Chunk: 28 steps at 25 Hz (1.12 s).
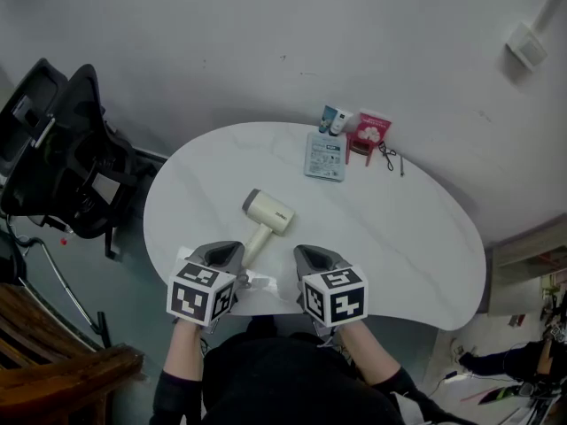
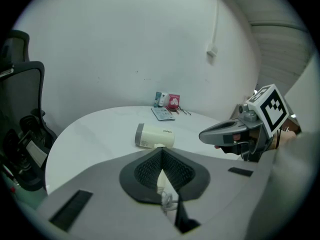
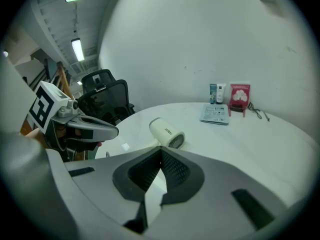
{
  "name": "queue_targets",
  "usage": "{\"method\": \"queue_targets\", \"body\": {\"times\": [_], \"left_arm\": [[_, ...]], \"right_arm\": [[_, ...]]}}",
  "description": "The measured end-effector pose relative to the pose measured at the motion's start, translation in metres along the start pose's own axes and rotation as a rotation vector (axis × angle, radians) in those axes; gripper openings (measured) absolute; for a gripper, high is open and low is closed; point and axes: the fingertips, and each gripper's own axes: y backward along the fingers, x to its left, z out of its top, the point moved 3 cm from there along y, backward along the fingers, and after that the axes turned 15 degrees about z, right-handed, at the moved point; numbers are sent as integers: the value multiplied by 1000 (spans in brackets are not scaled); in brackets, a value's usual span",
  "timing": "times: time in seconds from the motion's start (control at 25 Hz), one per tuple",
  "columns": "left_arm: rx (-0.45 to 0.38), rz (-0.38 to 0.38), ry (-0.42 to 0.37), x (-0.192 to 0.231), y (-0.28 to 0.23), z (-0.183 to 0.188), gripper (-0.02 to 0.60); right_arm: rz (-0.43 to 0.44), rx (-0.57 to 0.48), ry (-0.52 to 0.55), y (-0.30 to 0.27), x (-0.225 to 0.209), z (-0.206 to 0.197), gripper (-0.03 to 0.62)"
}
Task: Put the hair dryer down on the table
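Hair dryer (image 1: pixel 268 212) lies on its side on the tabletop (image 1: pixel 407 237), handle pointing at the left claw (image 1: pixel 223 254). Left claw and right claw (image 1: pixel 315 258) are both closed, gripping nothing. Placement judged complete; next, draw back clear of the handle.

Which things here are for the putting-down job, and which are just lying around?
For the job:
hair dryer
table

Just lying about:
flat blue packet
two small tubes
red packet
black chair
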Motion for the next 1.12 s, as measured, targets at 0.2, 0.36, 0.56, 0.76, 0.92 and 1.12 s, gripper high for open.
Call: {"method": "queue_targets", "body": {"times": [0.2,0.36,0.56,0.76,0.92,1.12], "left_arm": [[-69,-50,106,5,19,9,9],[-107,-87,163,8,32,15,9],[-124,-95,165,7,40,18,9],[-151,-80,180,8,48,18,9],[-183,-64,186,9,56,18,9],[-256,-65,204,11,72,23,9]], "right_arm": [[18,-21,8,6,5,6,2],[35,-38,10,10,8,8,2],[51,-54,13,19,10,9,2],[71,-72,16,30,13,10,2],[75,-86,36,39,14,12,2],[83,-110,58,46,18,16,2]]}}
